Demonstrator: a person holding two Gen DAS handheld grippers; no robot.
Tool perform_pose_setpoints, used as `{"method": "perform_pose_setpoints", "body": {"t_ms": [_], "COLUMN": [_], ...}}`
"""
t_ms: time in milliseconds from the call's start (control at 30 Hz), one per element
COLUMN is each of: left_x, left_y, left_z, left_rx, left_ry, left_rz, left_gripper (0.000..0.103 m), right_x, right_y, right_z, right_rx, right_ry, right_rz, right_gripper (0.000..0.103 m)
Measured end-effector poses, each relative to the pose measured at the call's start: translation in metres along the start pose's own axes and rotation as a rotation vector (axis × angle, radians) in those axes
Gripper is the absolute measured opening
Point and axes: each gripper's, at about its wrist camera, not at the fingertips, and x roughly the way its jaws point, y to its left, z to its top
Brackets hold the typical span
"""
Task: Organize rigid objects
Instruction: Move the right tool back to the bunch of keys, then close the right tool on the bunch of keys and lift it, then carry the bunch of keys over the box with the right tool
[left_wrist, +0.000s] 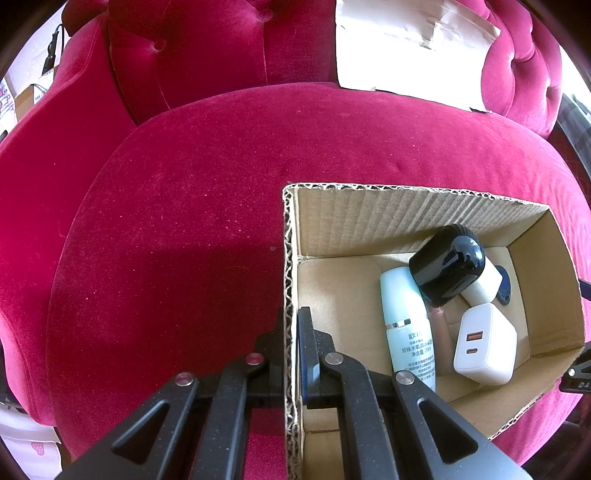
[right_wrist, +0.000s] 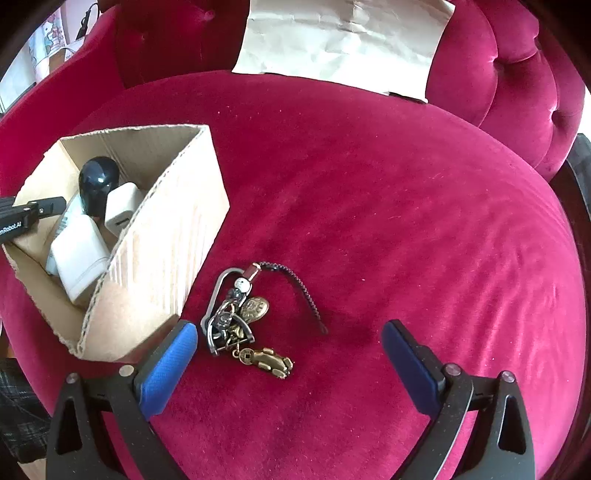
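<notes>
Hovering spread above the keys, the right claw should pinch their stiff ring, since the charms dangle loosely; the left claw pinches the box wall.

1. The red velvet seat cushion lies bare from its middle to its right edge and back towards the crumpled paper.
2. The cardboard box stands at the cushion's left side; its tall wall blocks level approach from there.
3. The left tongs clamp the box's left wall.
4. Inside, a black round-topped object, a pale bottle and white chargers crowd the right part; the floor by the clamped wall is free.
5. The keychain lies just right of the box, between the spread right tongs.
</notes>
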Motion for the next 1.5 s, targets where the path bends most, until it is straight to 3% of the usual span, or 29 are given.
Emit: {"method": "perform_pose_setpoints", "body": {"t_ms": [200,367,467,500,533,733,1500], "left_x": [0.000,0.000,0.000,0.000,0.000,0.000,-0.001], "left_y": [0.000,-0.001,-0.002,-0.002,-0.002,-0.002,-0.003], "left_z": [0.000,0.000,0.000,0.000,0.000,0.000,0.000], "left_rx": [0.001,-0.001,0.000,0.000,-0.001,-0.002,0.000], "left_ry": [0.000,0.000,0.001,0.000,0.000,0.001,-0.001], "left_rz": [0.000,0.001,0.002,0.002,0.002,0.002,0.004], "left_gripper": [0.004,0.004,0.004,0.004,0.004,0.004,0.004], "right_x": [0.005,0.008,0.005,0.004,0.002,0.000,-0.047], "right_y": [0.002,0.006,0.008,0.011,0.012,0.002,-0.001], "right_z": [0.006,0.006,0.006,0.007,0.006,0.007,0.007], "right_rx": [-0.006,-0.031,-0.037,-0.047,-0.050,-0.005,0.079], "right_ry": [-0.003,0.005,-0.003,-0.001,-0.005,-0.011,-0.072], "right_rz": [0.008,0.017,0.033,0.051,0.043,0.070,0.026], "right_gripper": [0.094,0.078,0.047,0.032,0.027,0.025,0.025]}}
